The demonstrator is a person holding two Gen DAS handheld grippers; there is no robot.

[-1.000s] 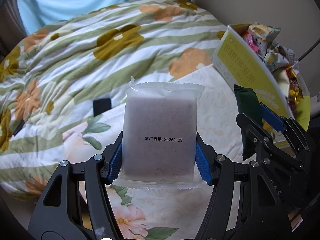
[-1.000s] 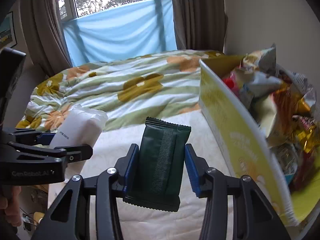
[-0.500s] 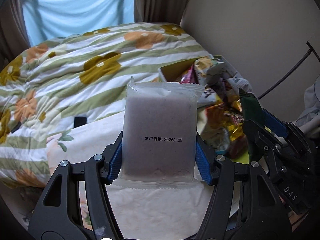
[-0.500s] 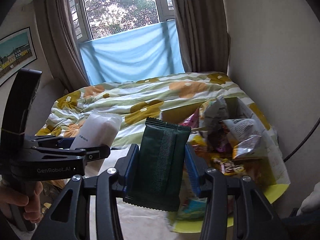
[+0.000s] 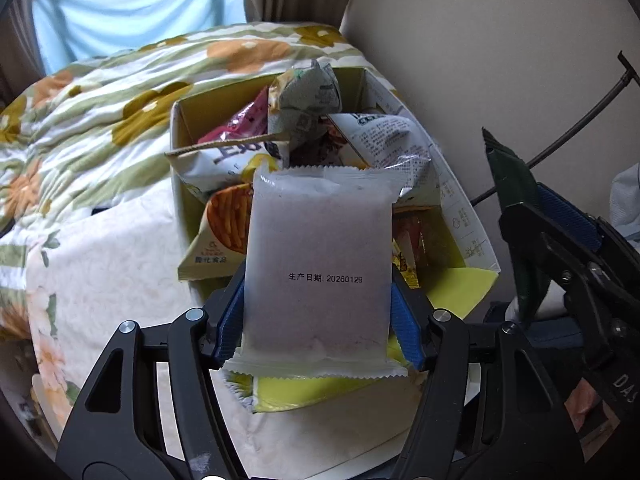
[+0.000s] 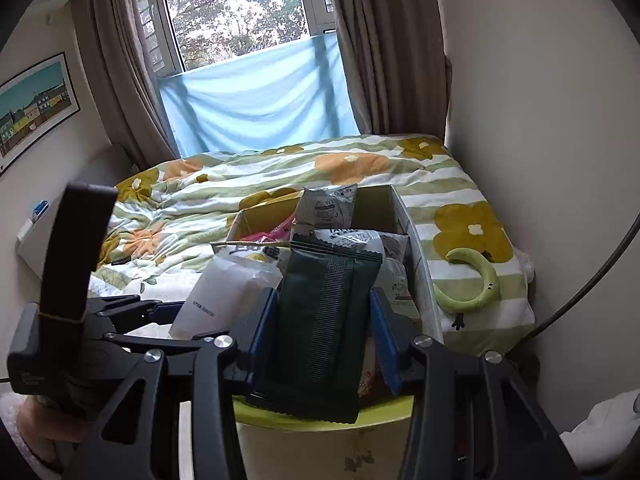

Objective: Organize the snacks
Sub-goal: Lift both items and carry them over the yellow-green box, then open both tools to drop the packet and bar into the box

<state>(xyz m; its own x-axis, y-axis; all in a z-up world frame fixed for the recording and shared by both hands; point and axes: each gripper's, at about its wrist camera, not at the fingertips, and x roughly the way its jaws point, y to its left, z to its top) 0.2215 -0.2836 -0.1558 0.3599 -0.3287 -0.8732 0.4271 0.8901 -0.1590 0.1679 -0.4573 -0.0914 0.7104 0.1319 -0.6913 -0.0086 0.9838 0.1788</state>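
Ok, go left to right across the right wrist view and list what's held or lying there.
Left hand-held gripper → white packet → dark green packet in the right hand-held gripper → green crescent toy on the quilt.

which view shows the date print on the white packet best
The left wrist view: the white packet faces the camera between the left gripper fingers, date line readable. The right wrist view shows it edge-on, print tiny and illegible.
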